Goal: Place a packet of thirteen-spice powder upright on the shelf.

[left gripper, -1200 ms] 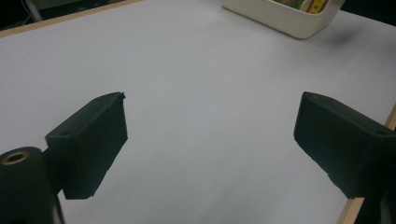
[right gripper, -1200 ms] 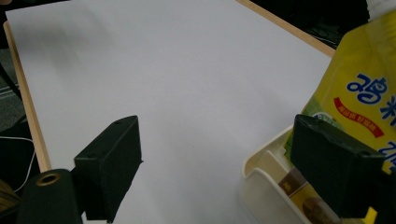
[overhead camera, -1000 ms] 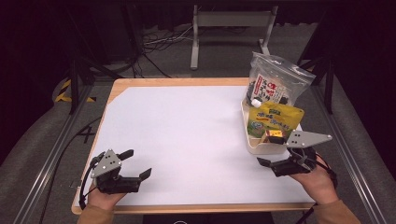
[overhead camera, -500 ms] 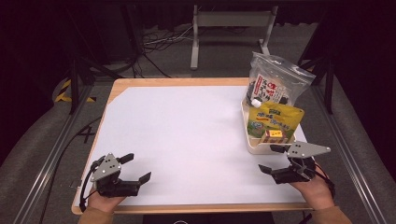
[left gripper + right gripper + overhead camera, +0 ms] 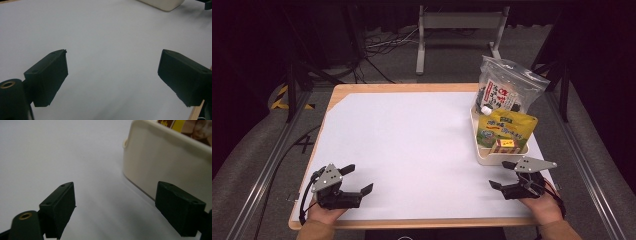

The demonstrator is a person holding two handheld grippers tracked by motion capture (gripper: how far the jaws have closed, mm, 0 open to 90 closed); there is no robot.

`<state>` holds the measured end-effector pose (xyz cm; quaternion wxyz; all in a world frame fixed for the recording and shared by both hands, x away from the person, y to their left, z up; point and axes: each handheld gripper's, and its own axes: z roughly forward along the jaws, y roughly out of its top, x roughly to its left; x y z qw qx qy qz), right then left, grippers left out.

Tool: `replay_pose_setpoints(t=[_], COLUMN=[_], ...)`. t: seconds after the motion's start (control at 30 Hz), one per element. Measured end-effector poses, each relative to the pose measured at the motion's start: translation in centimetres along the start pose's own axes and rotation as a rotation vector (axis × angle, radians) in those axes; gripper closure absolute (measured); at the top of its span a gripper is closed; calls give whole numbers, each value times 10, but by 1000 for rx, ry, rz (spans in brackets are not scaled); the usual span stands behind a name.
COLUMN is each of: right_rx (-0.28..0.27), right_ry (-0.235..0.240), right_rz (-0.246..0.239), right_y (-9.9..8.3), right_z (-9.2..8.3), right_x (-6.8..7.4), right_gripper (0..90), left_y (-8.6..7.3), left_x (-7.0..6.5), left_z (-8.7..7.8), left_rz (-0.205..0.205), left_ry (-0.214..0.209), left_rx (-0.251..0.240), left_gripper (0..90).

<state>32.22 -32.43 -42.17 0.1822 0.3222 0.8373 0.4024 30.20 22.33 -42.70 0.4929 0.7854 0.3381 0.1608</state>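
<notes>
Our left gripper [image 5: 357, 179]: It sits low at the near left corner of the table [image 5: 412, 150]. Its 2 jaws are spread wide and hold nothing.

Our right gripper [image 5: 503, 175]: It sits at the near right side, just beside the white tub [image 5: 492, 156]. Its 2 jaws are spread wide too, with nothing between them.

Where the things are: The tub stands at the right edge of the table. In it we see a yellow pouch [image 5: 506, 128] leaning up, a small yellow box [image 5: 505, 145] at the near end, and a clear bag [image 5: 504, 90] standing tall at the far end.

What we think is next: We guess the right gripper will reach into the tub for the small box or the pouch, since those are closest.

What could go wrong, 1: The tub wall [image 5: 170, 167] is right next to a right jaw. If we push forward too low, we may bump the tub and slide it.

What could go wrong, 2: The pouch is soft and leans on the bag. If we pull it fast, the tall bag may tip over.

What could go wrong, 3: The tub is near the table edge. A hard knock to the side could send it off.
</notes>
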Motion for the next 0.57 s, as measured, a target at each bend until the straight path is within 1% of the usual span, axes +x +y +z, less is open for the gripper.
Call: replay_pose_setpoints(t=[0.07,0.1,0.27,0.37,0.47,0.53,0.57], right_rx=[10,14,25,28,17,15,18], right_ry=[-3,-6,-11,-10,-11,-11,-8], right_rz=[7,11,13,13,15,10,7], right_y=[-2,-3,-4,-3,-3,-3,-3], right_z=[2,2,4,4,3,3,3], right_x=[-2,-2,-3,-4,-5,-5,-5], right_gripper=[159,156,130,118,96,82,77], left_y=[-1,-1,-1,-1,-1,-1,-1], left_x=[1,1,1,1,2,2,3], left_z=[0,0,0,0,0,1,1], left_rz=[-4,-13,-16,-15,-9,-12,-6], left_ry=[5,1,-1,0,4,5,10], left_rx=[-3,-7,-6,-8,-8,-2,-3], left_gripper=[97,98,97,96,94,88,85])
